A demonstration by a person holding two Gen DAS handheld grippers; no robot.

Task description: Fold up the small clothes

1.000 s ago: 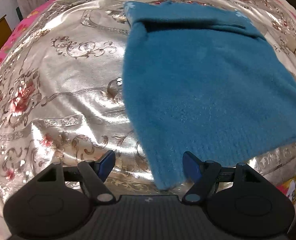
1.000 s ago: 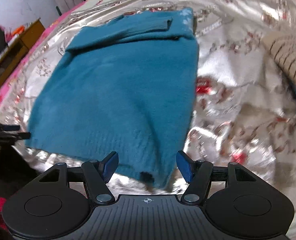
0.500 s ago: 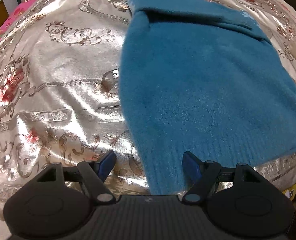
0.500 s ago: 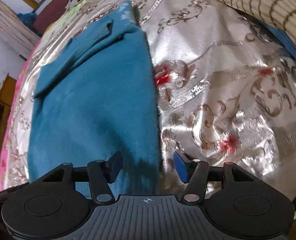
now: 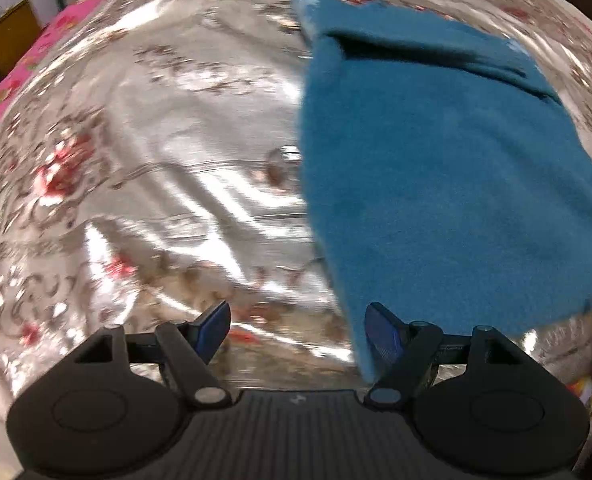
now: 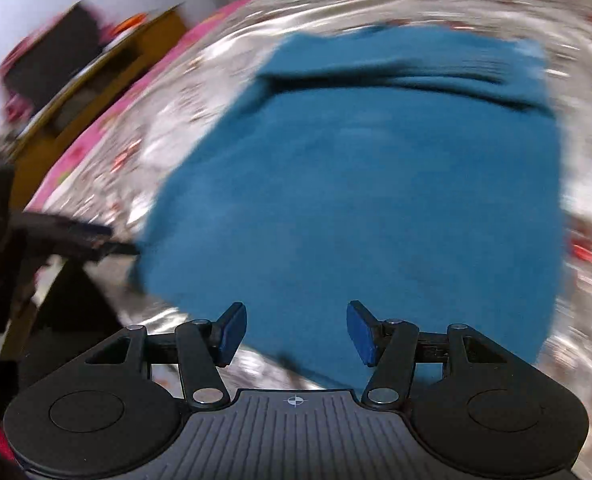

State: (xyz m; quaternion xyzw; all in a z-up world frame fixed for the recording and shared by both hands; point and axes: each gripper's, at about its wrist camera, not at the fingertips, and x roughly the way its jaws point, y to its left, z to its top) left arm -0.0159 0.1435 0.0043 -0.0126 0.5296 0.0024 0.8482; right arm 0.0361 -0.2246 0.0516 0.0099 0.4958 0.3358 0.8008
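A blue knitted sweater (image 5: 436, 184) lies flat on a shiny silver floral bedcover (image 5: 155, 160), its sleeves folded across the far end. My left gripper (image 5: 298, 330) is open and empty at the sweater's near left corner, which lies against the right finger. In the right wrist view the sweater (image 6: 368, 200) fills the middle, and my right gripper (image 6: 296, 330) is open and empty over its near hem. The other gripper (image 6: 67, 236) shows at the left, by the sweater's left corner. Both views are motion-blurred.
A pink floral border (image 5: 23, 64) runs along the bed's left edge. A wooden cabinet (image 6: 91, 92) with dark items on it stands beyond the bed at the left. The bed's near edge drops to dark floor (image 6: 71, 312).
The right gripper has swung left from the sweater's right edge to its near hem. The left gripper has shifted left, so the sweater corner now sits by its right finger. Both stay open.
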